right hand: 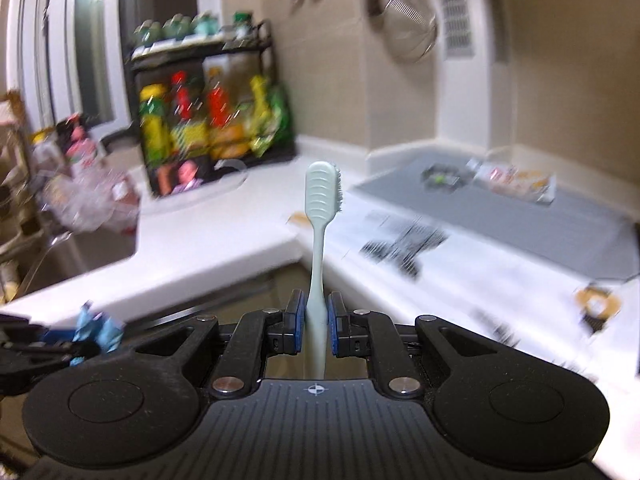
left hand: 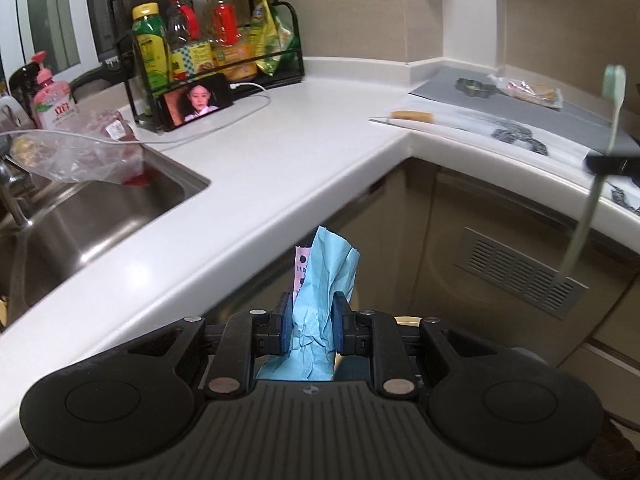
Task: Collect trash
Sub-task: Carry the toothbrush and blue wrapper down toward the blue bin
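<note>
My left gripper (left hand: 311, 326) is shut on a crumpled blue paper wrapper (left hand: 326, 280) and holds it in the air in front of the counter corner, below the counter's edge. My right gripper (right hand: 316, 324) is shut on the handle of a pale green toothbrush (right hand: 320, 216), which stands upright with the bristles facing right. In the left wrist view the toothbrush (left hand: 600, 152) and the right gripper (left hand: 608, 162) show at the far right. In the blurred right wrist view the blue wrapper (right hand: 98, 328) and left gripper show at the lower left.
An L-shaped white counter (left hand: 280, 168) has a steel sink (left hand: 100, 216) at left with a plastic bag (left hand: 92, 148) over it. A black rack of bottles (left hand: 208, 48) and a phone (left hand: 196, 100) stand behind. A grey mat (left hand: 540, 108) with a packet (left hand: 528, 90) lies right.
</note>
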The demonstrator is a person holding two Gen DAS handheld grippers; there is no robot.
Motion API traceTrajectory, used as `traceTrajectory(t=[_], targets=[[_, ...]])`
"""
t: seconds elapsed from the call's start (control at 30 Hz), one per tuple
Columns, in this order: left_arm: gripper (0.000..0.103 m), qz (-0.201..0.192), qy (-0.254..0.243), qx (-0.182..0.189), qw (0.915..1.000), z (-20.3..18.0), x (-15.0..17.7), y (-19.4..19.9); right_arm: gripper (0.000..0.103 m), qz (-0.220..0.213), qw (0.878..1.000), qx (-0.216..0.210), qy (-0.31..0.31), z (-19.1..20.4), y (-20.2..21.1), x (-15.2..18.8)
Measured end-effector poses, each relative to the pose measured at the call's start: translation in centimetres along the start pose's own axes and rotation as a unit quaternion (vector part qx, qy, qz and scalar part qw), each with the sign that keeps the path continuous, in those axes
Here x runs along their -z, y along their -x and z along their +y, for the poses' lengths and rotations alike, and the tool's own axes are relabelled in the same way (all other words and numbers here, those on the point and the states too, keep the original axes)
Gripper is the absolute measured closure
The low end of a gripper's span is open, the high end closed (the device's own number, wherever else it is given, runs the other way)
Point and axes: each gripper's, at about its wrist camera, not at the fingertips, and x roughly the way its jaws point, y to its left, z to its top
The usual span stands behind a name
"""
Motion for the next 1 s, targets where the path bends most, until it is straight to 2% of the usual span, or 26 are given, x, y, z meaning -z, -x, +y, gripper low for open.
traceTrajectory(t=[0.27,0.47,1.0], targets=[[0.081,0.009,-0.011,0.019,0.9997,-2.4,1.1,-0.6,0.089,0.062,0.998,-0.026,0.008,3.7,-1.2,3.2],[0.081,0.022,-0.019,0.025,0.9993,-3.4,1.8,-1.2,0.089,0.092,0.995,-0.03,0.012,4.7,-1.9,4.7],[0.081,0.045,-0.02,0.023,0.9985,-3.6,2.2,-2.6,0.089,0.121,0.992,-0.024,0.026,5.2,-3.4,6.0]])
